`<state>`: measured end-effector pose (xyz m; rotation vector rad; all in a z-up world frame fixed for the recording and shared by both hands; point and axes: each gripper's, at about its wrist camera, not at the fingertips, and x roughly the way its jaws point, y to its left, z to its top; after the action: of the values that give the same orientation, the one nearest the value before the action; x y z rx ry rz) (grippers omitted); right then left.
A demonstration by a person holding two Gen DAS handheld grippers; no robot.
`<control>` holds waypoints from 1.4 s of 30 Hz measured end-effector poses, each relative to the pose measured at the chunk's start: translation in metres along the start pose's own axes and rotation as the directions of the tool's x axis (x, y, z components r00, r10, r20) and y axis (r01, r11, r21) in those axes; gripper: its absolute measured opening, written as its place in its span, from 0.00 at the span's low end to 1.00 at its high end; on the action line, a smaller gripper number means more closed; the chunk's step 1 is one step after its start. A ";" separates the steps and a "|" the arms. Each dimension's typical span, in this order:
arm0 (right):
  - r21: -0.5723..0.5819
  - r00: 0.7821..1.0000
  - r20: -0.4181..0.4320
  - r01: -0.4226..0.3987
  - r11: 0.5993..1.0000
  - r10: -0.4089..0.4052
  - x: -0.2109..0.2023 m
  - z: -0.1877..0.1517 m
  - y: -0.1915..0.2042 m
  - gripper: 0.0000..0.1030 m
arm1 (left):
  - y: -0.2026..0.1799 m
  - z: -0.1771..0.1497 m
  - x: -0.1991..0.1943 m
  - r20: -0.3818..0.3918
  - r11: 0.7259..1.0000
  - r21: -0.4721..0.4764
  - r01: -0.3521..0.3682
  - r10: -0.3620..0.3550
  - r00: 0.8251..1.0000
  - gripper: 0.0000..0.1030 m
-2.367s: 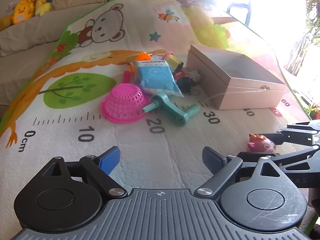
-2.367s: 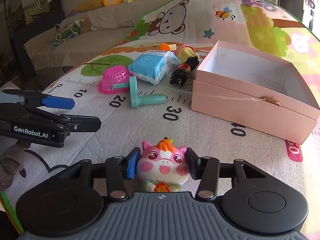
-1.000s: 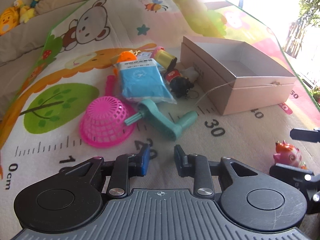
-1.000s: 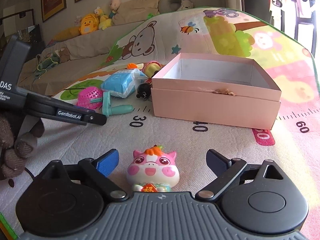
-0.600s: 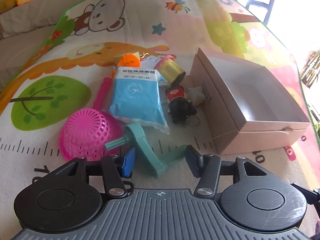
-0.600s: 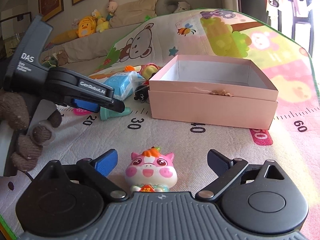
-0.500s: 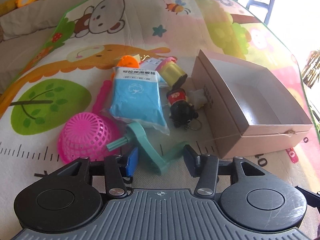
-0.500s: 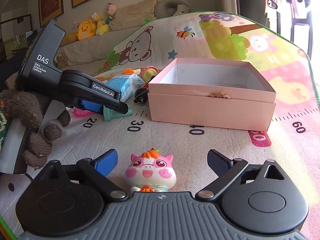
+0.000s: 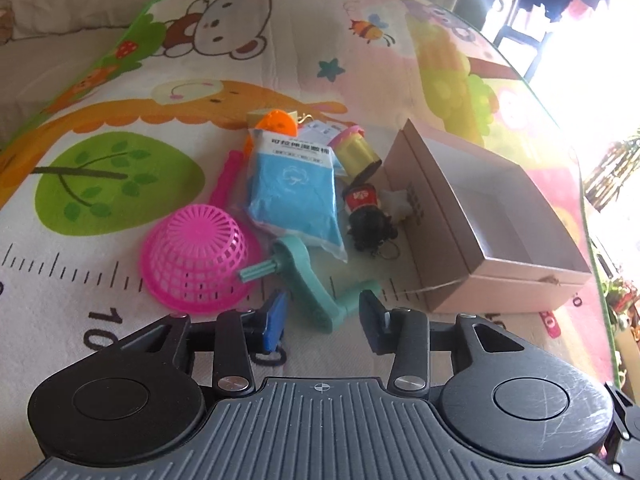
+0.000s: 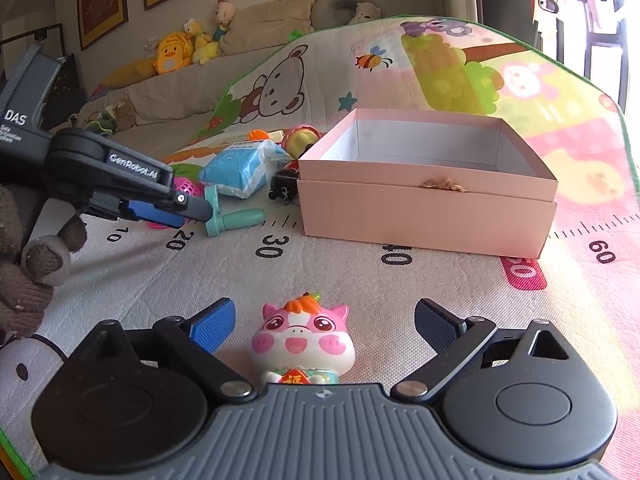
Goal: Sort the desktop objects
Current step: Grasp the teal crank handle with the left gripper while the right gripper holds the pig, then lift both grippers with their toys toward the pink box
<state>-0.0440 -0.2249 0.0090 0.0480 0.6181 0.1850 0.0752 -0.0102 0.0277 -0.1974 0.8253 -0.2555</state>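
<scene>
Left wrist view: the blue plastic pack point(image 9: 292, 188) carries a line of Chinese print, too small to read. The left gripper point(image 9: 322, 318) tilts down over the teal plastic crank handle point(image 9: 316, 284), its jaws partly open after just widening; the handle's near end lies between them, not pinched. An upturned pink mesh basket point(image 9: 196, 262) sits just left, an open pink cardboard box point(image 9: 492, 216) right, all on a cartoon play mat point(image 9: 120, 200) printed with a ruler.

Right wrist view: the left tool reads "GenRobot.AI" and "DAS". The right gripper point(image 10: 324, 326) stands wide open around the pink pig figurine point(image 10: 302, 340), not touching it. A beige sofa point(image 10: 168, 92) with plush toys stands behind.
</scene>
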 end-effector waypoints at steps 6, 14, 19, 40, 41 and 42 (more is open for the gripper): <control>0.006 0.999 -0.040 0.015 1.000 -0.015 0.006 0.001 0.000 0.94 | 0.002 0.007 0.022 0.011 0.993 -0.031 -0.117 0.117 0.993 0.40; -0.031 0.993 -0.099 0.061 0.998 -0.064 0.016 0.000 0.007 0.94 | 0.016 -0.011 0.004 0.042 0.987 0.094 -0.131 0.127 0.991 0.22; -0.060 0.990 -0.107 0.085 0.995 -0.092 0.018 0.000 0.012 0.95 | 0.016 -0.034 -0.019 0.023 0.979 0.194 -0.057 0.054 0.998 0.21; -0.063 0.986 -0.081 0.143 0.988 -0.148 -0.009 -0.006 0.002 0.82 | -0.007 -0.104 -0.073 0.025 0.915 0.402 0.015 -0.027 0.999 0.76; -0.051 0.986 -0.082 0.143 0.988 -0.147 -0.011 -0.007 0.000 0.82 | -0.005 -0.105 -0.077 0.038 0.914 0.406 0.015 -0.034 0.999 0.79; -0.043 0.987 -0.080 0.138 0.990 -0.141 -0.013 -0.007 -0.002 0.82 | -0.003 -0.107 -0.081 0.051 0.913 0.407 0.023 -0.048 0.998 0.87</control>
<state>-0.0579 -0.2292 0.0102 -0.0391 0.6983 0.0633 -0.0579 0.0038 0.0144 0.1711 0.6921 -0.4477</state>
